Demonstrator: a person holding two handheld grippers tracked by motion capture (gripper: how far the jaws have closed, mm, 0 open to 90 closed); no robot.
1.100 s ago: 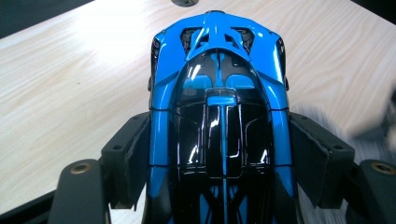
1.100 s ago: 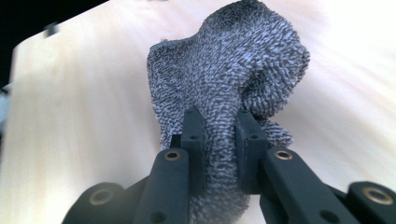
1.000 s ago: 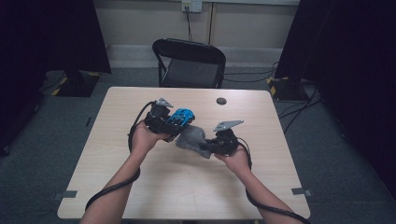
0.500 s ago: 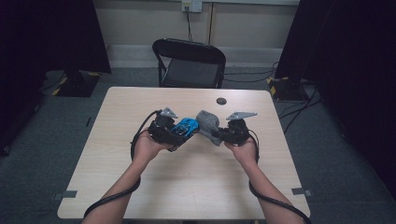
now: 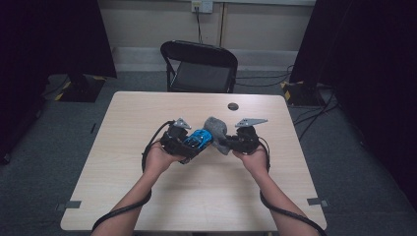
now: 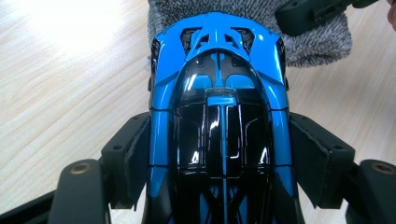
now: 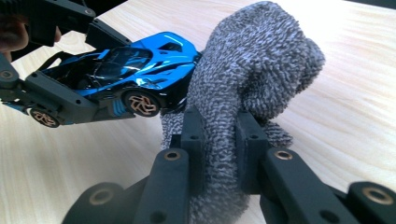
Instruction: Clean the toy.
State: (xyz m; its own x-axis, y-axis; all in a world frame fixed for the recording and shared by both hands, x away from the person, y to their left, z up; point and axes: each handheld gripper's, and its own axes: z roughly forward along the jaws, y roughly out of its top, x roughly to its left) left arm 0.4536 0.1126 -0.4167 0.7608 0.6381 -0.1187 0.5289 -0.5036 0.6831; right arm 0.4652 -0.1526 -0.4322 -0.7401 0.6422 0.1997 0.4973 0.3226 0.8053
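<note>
Above the middle of the light wooden table, the person's two hands meet, each carrying a tool. Clamped in the left tool is a blue and black toy sports car, its jaws pressing on both flanks of the body just behind the cabin; in the left gripper view the car's far end points away and touches a grey cloth. That knitted, nubbly cloth is pinched in the right tool, whose jaws are clenched tight on a fold of it, while the rest bulges up and over in front of them. In the right gripper view the car shows from the side, tilted, with copper-coloured wheels, one end pressed into the cloth. From the high view the left tool and right tool face each other, car and cloth touching between them. A small dark round object lies on the table farther off, and a black folding chair stands beyond the far edge.
</note>
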